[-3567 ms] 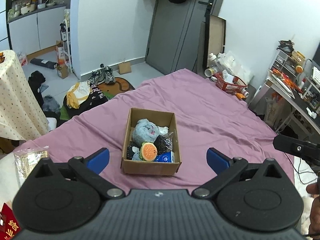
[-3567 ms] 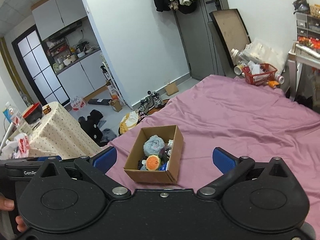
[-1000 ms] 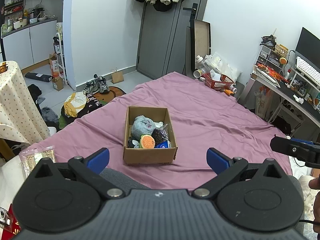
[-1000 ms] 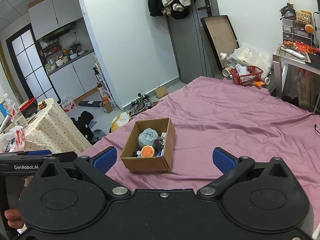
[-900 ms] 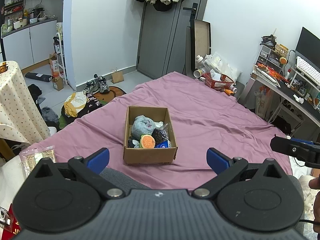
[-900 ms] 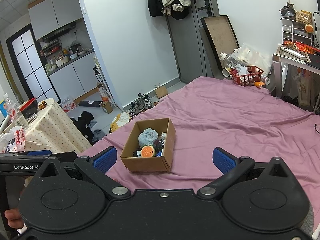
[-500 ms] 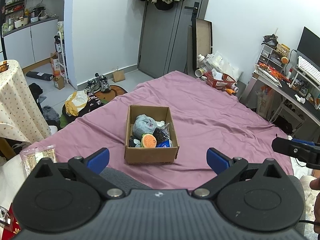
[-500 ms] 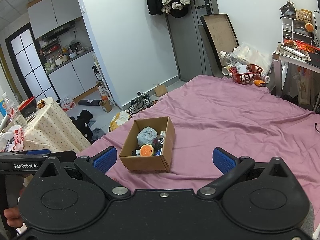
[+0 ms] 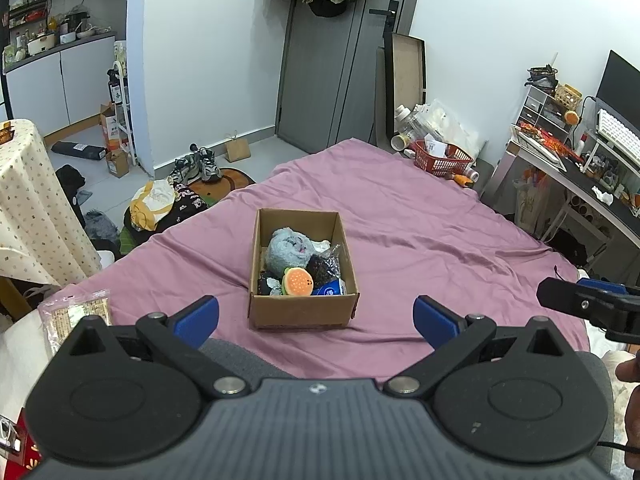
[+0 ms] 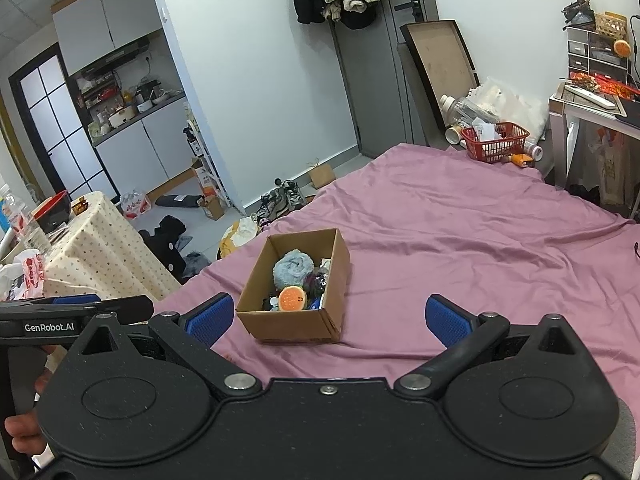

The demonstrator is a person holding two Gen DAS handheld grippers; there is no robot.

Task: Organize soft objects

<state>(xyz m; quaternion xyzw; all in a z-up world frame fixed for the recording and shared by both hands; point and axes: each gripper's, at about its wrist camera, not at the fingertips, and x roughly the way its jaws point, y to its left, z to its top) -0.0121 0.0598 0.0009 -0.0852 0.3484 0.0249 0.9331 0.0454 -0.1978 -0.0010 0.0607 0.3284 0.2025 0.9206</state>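
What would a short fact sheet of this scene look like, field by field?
Surface: purple bedsheet
Container: open cardboard box resting on the sheet
Contents: fluffy grey-blue plush, burger-shaped plush, dark bagged item, blue packet
Left tool: open, holding nothing, short of the box
Right tool: open, holding nothing, short of the box

Black grippers (image 9: 316, 316) (blue pads (image 9: 198, 314))

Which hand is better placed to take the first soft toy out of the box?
Probably left: the box lies centred between the open left gripper fingers; the right gripper sees it off-centre.
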